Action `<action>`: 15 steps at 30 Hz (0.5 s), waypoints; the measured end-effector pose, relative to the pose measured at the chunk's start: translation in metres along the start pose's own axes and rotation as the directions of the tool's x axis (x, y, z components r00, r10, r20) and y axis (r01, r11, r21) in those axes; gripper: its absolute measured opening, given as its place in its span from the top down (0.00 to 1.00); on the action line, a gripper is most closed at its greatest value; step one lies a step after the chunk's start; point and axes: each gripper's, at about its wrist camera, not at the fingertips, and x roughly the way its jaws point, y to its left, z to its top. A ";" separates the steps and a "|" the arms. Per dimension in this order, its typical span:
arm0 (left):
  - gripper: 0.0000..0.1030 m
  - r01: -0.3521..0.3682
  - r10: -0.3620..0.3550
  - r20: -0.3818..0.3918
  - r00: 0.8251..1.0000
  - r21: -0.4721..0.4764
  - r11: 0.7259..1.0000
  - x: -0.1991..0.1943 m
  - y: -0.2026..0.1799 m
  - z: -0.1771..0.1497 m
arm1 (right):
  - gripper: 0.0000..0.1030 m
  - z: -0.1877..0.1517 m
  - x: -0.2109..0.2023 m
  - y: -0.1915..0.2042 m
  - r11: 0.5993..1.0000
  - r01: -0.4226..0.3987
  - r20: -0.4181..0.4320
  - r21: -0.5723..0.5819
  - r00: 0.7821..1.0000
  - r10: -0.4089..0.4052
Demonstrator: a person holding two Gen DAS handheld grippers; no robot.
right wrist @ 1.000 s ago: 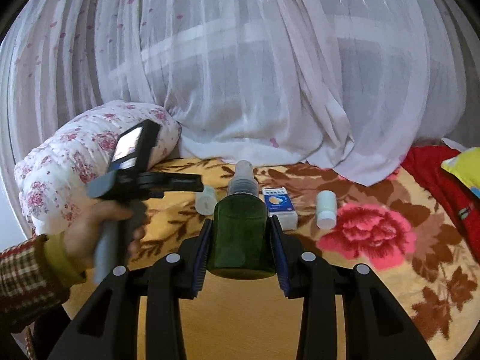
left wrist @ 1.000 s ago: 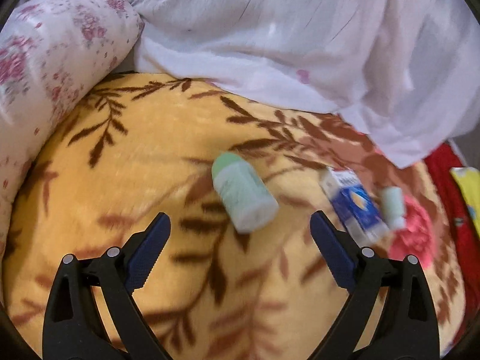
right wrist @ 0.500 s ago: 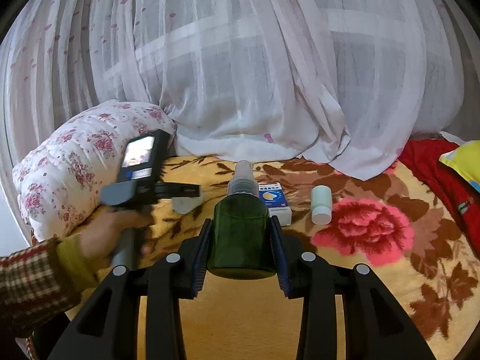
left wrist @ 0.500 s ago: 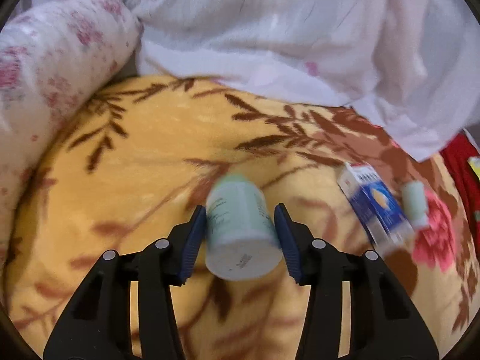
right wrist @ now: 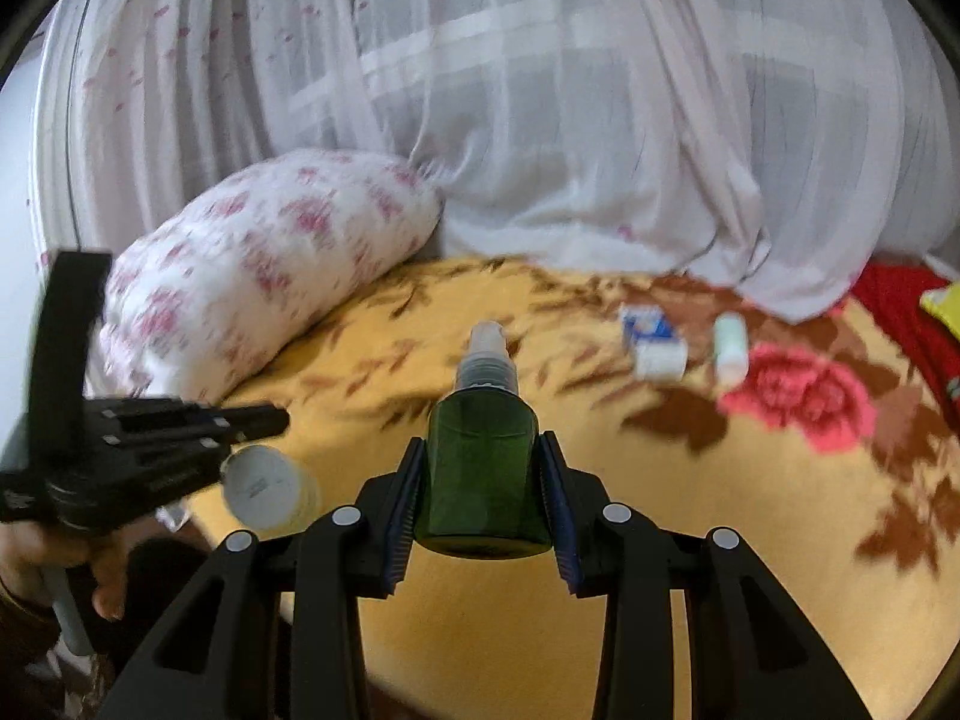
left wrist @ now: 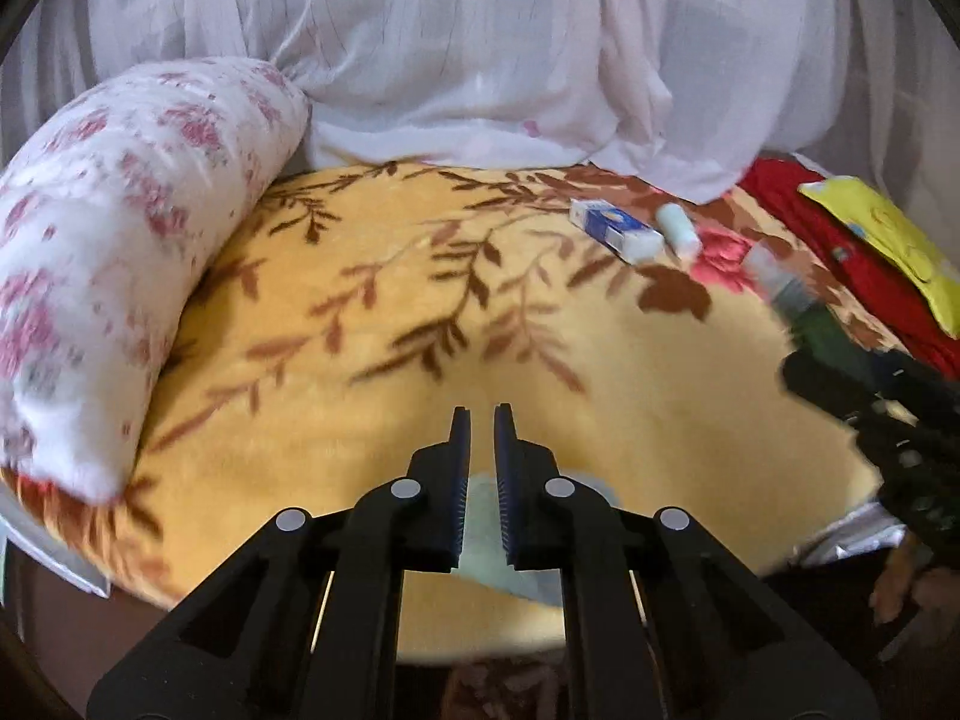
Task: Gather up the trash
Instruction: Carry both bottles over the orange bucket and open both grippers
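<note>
My left gripper [left wrist: 482, 414] has its jaws almost shut with nothing between the tips. The pale green bottle [left wrist: 480, 546] shows blurred below them. In the right wrist view that bottle [right wrist: 267, 486] sits just under the left gripper [right wrist: 264, 420], base toward me; whether it is held I cannot tell. My right gripper [right wrist: 483, 450] is shut on a dark green spray bottle [right wrist: 483, 480]. A blue and white box [right wrist: 651, 339] and a small white bottle [right wrist: 731, 348] lie on the yellow blanket [right wrist: 660, 540].
A floral pillow [left wrist: 120, 240] lies at the left. A white net curtain [left wrist: 480, 48] hangs behind the bed. Red cloth [left wrist: 840, 252] and a yellow item [left wrist: 888, 240] lie at the right. The bed's front edge [left wrist: 480, 654] is just below my left gripper.
My left gripper closed on the pale green bottle, then pulled back toward the bed's front edge; the bottle now sits below its narrowed jaws. The right gripper keeps its hold on the green spray bottle.
</note>
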 end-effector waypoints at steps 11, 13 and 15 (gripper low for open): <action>0.91 0.018 -0.029 -0.114 0.993 -0.098 0.995 0.053 0.030 -0.040 | 0.64 -0.020 -0.012 -0.001 0.997 0.079 -0.032 0.015 0.996 -0.079; 0.92 0.021 -0.028 -0.090 0.996 -0.073 0.997 0.042 0.028 -0.043 | 0.64 -0.018 -0.014 0.000 0.996 0.090 -0.024 0.001 0.996 -0.090; 0.92 0.056 -0.061 -0.080 0.995 -0.061 0.997 0.031 0.025 -0.044 | 0.64 -0.019 -0.018 0.002 0.998 0.066 -0.024 -0.010 0.998 -0.066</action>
